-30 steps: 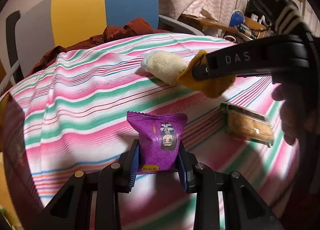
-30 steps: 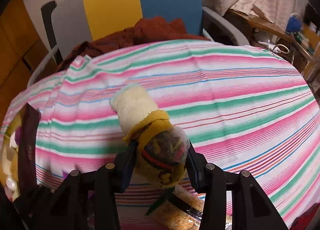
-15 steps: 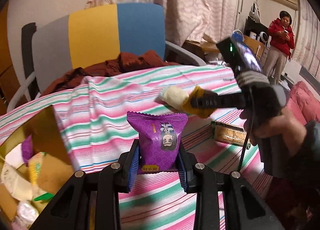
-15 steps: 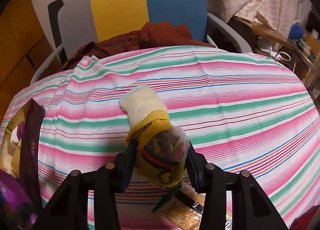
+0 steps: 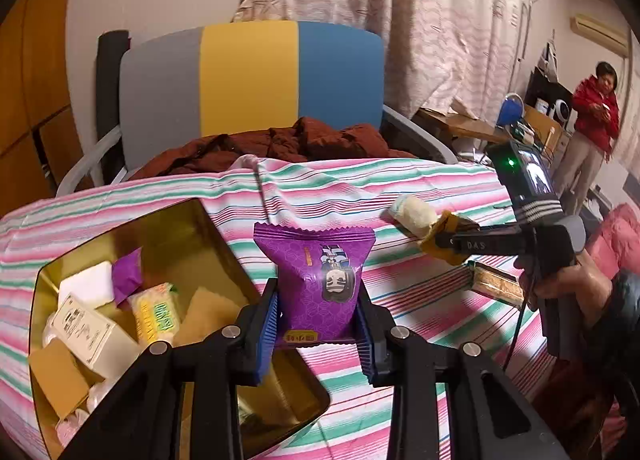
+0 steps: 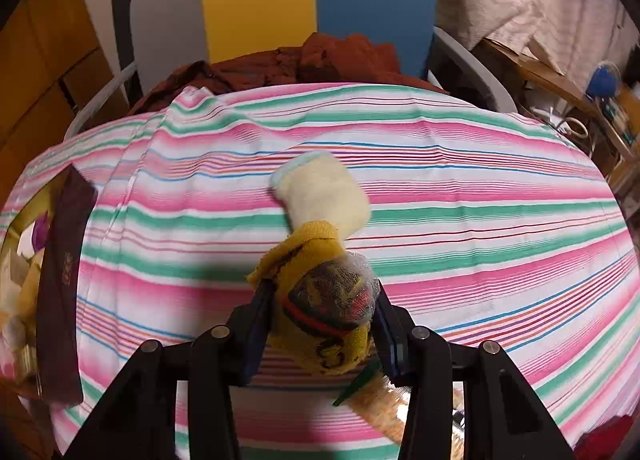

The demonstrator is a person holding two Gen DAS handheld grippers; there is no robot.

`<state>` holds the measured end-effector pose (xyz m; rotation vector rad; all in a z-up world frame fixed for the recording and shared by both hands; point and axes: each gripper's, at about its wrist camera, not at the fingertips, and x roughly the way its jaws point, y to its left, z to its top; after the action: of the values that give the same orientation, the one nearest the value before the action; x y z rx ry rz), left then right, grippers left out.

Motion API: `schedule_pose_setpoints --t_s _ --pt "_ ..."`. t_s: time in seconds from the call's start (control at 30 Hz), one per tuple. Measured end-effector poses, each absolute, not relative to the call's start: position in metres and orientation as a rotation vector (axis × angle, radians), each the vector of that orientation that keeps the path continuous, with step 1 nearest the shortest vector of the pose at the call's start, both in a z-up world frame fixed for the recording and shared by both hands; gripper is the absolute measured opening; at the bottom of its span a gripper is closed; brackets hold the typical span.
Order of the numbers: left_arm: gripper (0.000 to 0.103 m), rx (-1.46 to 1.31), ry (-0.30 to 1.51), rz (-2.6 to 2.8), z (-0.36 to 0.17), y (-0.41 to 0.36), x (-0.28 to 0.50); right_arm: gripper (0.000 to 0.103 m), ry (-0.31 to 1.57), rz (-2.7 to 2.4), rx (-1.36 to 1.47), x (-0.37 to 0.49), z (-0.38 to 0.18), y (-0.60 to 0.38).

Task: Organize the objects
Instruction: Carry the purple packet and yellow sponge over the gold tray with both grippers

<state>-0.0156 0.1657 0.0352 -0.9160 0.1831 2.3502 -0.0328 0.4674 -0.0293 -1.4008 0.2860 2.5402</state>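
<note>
My left gripper [image 5: 318, 324] is shut on a purple snack packet [image 5: 318, 280], held upright above the right edge of a gold tin box [image 5: 192, 236] that holds several snacks. My right gripper [image 6: 324, 320] is shut on a yellow-and-cream sock [image 6: 320, 227], lifted over the striped tablecloth [image 6: 460, 195]. The left wrist view shows that sock [image 5: 418, 215] in the right gripper [image 5: 440, 238] out to the right, with a hand on the handle. A clear-wrapped cracker pack [image 5: 496, 284] lies on the cloth below it, and in the right wrist view it [image 6: 384, 400] shows under the fingers.
A chair [image 5: 256, 79] with a grey, yellow and blue back stands behind the table, with brown clothing [image 5: 304, 143] heaped on its seat. A person in a red jacket [image 5: 592, 119] stands at the far right. The box's dark lid [image 6: 60, 300] leans at the left.
The left gripper has risen and swung left with the purple packet, bringing the gold box into view beneath it. The right gripper has lifted the sock slightly; both stay shut.
</note>
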Motion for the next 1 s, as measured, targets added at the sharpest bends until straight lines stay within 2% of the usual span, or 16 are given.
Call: schedule_pose_setpoints --t_s 0.47,1.0 --pt "0.034 -0.945 0.127 2.43 0.031 0.117 -0.018 0.047 0.205 2.627 -1.402 -0.033 0.003 0.409" --pt "0.034 -0.991 -0.011 2.51 0.025 0.05 -0.026 0.047 0.244 2.897 -1.411 -0.032 0.036 0.291"
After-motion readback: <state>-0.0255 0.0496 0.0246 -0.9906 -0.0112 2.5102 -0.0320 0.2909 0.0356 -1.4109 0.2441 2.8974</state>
